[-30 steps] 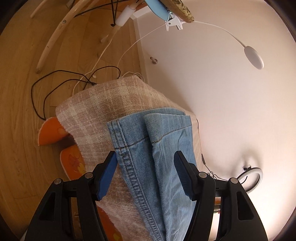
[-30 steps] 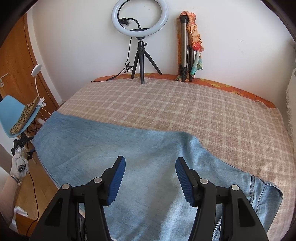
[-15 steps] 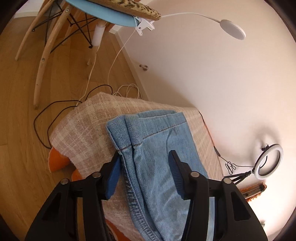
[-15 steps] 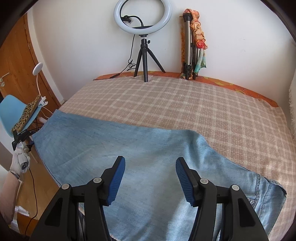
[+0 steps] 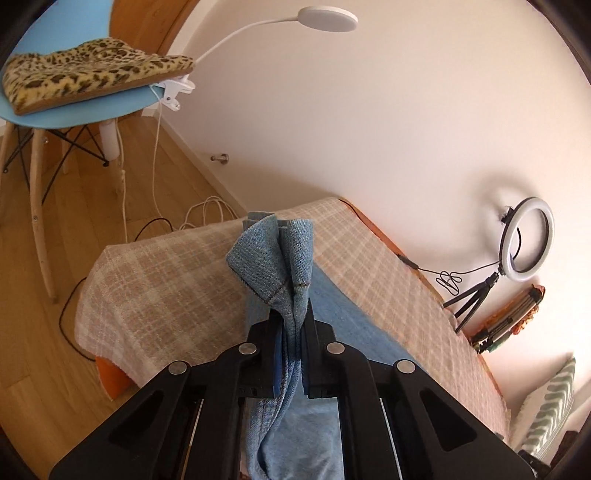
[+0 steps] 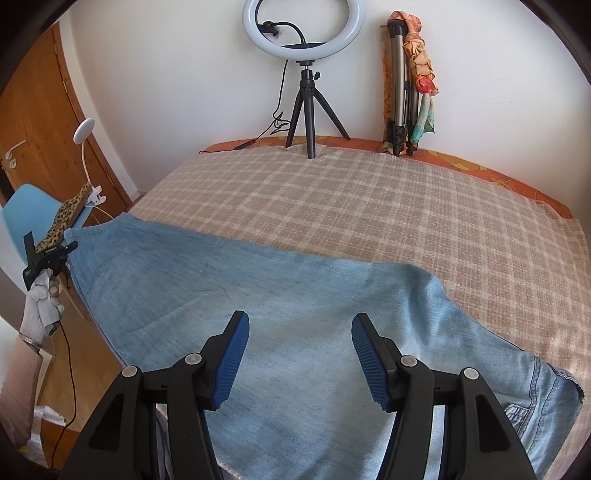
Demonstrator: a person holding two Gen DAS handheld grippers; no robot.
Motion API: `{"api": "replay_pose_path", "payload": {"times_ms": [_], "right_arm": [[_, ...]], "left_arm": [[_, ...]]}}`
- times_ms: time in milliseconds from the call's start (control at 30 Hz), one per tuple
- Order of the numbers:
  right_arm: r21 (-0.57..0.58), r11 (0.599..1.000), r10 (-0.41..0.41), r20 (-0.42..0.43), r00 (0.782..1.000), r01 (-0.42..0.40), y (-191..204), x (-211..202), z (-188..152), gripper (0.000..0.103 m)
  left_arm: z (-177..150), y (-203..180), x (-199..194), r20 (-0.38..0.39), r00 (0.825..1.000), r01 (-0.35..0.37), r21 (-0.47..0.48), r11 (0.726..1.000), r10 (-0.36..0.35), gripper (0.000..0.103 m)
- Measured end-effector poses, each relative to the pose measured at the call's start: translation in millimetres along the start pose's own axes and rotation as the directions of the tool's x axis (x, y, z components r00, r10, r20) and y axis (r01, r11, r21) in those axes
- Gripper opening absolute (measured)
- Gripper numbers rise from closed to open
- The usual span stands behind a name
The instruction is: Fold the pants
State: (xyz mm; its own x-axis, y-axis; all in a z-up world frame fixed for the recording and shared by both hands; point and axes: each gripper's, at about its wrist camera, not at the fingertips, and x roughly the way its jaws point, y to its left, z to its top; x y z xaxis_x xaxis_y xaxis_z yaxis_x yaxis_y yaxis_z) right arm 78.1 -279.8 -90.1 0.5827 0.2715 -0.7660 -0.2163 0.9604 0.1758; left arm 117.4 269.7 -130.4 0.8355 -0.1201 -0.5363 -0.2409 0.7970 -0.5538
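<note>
Closest in, the left claw [image 5: 291, 332] is clamped tight on the hem end of the pants [image 5: 280, 258] — the denim bunches up between its pads and stands lifted off the bed [image 5: 166, 280]. From the right wrist view the same claw [image 6: 55, 251] shows small at the far left, held by a gloved hand [image 6: 42, 306], pinching the leg end at the bed's edge. The right claw [image 6: 299, 350] hangs with its blue pads [image 6: 232, 358] spread wide, nothing between them, just above the pants [image 6: 258, 288], which stretch flat across the checked cover from the left edge to the waistband at lower right. Farther back, beside the bed — a blue chair [image 5: 74, 110] with a leopard-print cushion [image 5: 85, 70] and a clip lamp [image 5: 328, 18]. Against the far wall stand a ring light [image 6: 303, 29] on its tripod and a folded tripod [image 6: 402, 92].
</note>
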Motion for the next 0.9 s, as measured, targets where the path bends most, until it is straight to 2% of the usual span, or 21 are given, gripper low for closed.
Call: {"api": "replay_pose_path", "payload": {"times_ms": [133,233,333,400,467,533,633,767,833,900], "right_arm": [[-0.023,0.998,0.054,-0.017,0.998,-0.055,18,16,10,0.064],[-0.024,0.993,0.119,-0.037,0.992,-0.12,32,31,19,0.066],[-0.052,0.986,0.158,-0.052,0.986,-0.16,52,47,30,0.067],[-0.052,0.978,0.199,-0.062,0.978,-0.202,62,60,38,0.069],[-0.008,0.961,0.273,-0.081,0.959,-0.275,69,74,45,0.071],[0.054,0.936,0.352,-0.106,0.93,-0.348,73,91,52,0.072],[0.127,0.907,0.416,-0.126,0.901,-0.401,80,114,59,0.072],[0.219,0.863,0.491,-0.143,0.859,-0.456,90,142,64,0.075],[0.27,0.832,0.534,-0.149,0.832,-0.485,97,158,69,0.076],[0.323,0.789,0.589,-0.151,0.794,-0.524,105,175,73,0.077]], "left_arm": [[-16,-43,-2,-0.038,0.997,0.072,0.115,0.991,-0.068,0.006],[-37,-77,2,-0.091,0.99,0.126,0.206,0.971,-0.109,0.006],[-64,-108,9,-0.165,0.973,0.199,0.261,0.944,-0.16,0.006],[-83,-124,14,-0.224,0.954,0.257,0.266,0.929,-0.2,0.006],[-101,-137,20,-0.283,0.93,0.31,0.257,0.915,-0.235,0.006],[-116,-147,23,-0.334,0.907,0.346,0.242,0.906,-0.258,0.006],[-128,-156,25,-0.362,0.888,0.376,0.217,0.901,-0.284,0.006],[-124,-159,17,-0.347,0.887,0.391,0.216,0.895,-0.303,0.006],[-121,-162,11,-0.334,0.89,0.394,0.224,0.891,-0.31,0.006],[-120,-163,4,-0.324,0.895,0.392,0.242,0.888,-0.307,0.006]]}}
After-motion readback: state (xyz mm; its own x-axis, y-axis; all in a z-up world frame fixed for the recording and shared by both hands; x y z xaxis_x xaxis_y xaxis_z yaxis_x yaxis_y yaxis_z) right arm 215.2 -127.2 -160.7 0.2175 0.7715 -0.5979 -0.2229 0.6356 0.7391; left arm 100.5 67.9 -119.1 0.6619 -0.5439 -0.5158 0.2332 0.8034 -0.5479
